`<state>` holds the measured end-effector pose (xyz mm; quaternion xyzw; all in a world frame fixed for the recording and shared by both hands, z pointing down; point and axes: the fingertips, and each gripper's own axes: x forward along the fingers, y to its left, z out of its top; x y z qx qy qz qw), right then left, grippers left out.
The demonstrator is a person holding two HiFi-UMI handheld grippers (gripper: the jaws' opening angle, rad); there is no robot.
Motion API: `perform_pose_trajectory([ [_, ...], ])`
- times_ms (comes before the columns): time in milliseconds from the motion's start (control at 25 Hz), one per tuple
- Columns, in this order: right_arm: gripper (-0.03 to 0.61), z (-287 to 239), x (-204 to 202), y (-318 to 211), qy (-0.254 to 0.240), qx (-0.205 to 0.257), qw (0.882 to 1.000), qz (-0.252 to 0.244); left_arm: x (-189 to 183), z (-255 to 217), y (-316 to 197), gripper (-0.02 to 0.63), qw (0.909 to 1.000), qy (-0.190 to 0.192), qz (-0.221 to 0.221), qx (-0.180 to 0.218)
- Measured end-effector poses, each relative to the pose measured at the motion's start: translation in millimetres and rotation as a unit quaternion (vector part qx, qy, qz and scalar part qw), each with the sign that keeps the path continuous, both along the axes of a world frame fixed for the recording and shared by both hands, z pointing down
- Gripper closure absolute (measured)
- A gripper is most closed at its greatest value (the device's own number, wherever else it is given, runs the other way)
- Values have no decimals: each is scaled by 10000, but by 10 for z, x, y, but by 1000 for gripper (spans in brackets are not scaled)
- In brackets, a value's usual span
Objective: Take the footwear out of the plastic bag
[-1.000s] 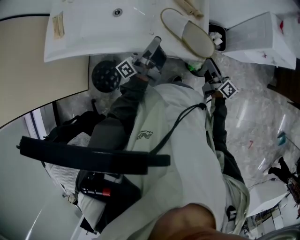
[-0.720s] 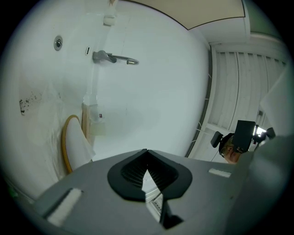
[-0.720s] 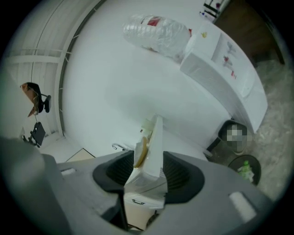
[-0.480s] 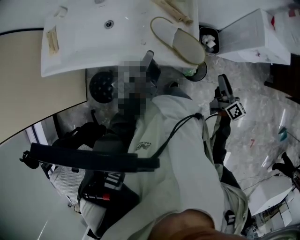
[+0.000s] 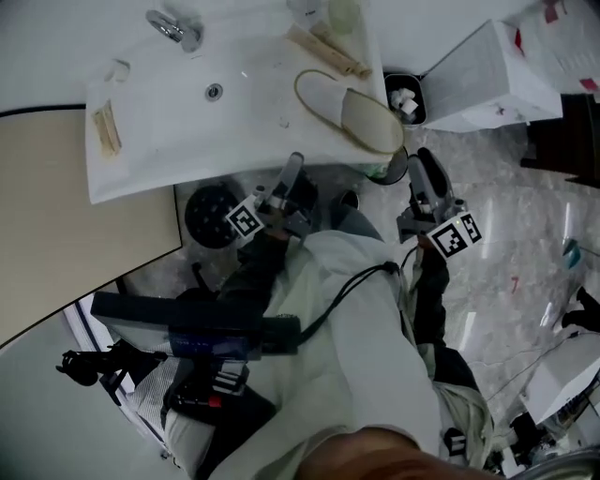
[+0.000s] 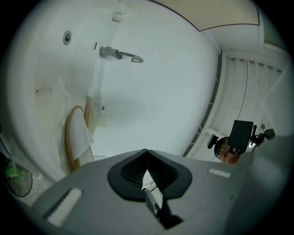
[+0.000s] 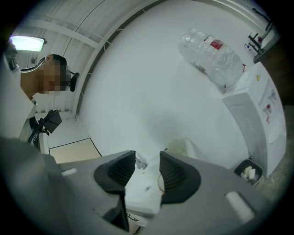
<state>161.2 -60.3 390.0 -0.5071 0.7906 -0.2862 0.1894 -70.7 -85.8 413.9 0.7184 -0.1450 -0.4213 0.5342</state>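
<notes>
One slipper (image 5: pixel 361 112) lies on the white counter (image 5: pixel 187 122), as before. The right gripper (image 5: pixel 424 171) has risen beside the counter's edge, its empty jaws wide though just closing slightly. The left gripper (image 5: pixel 292 169) keeps its jaws shut, empty.

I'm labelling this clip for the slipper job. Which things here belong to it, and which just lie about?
Job: slipper; left gripper, jaws shut; right gripper, jaws open, just closing slightly, nothing between them.
Lying about: faucet; waste bin; small packet.
</notes>
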Motion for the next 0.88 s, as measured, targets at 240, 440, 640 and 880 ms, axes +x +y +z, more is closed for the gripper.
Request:
perform_pose_trajectory([
  [240, 437, 71, -561, 249, -33, -207, 9997, 96, -144, -11, -72, 612, 9990, 120, 426, -8],
  [440, 457, 115, -793, 413, -30, -331, 9989, 324, -147, -78, -241, 612, 9968, 121, 777, 169],
  [640, 494, 122, -827, 410, -44, -277, 9985, 475, -105, -149, -294, 612, 9957, -258, 790, 400],
  [880, 539, 114, -978, 236, -11, -223, 9997, 33, -222, -172, -323, 612, 9962, -630, 391, 452],
])
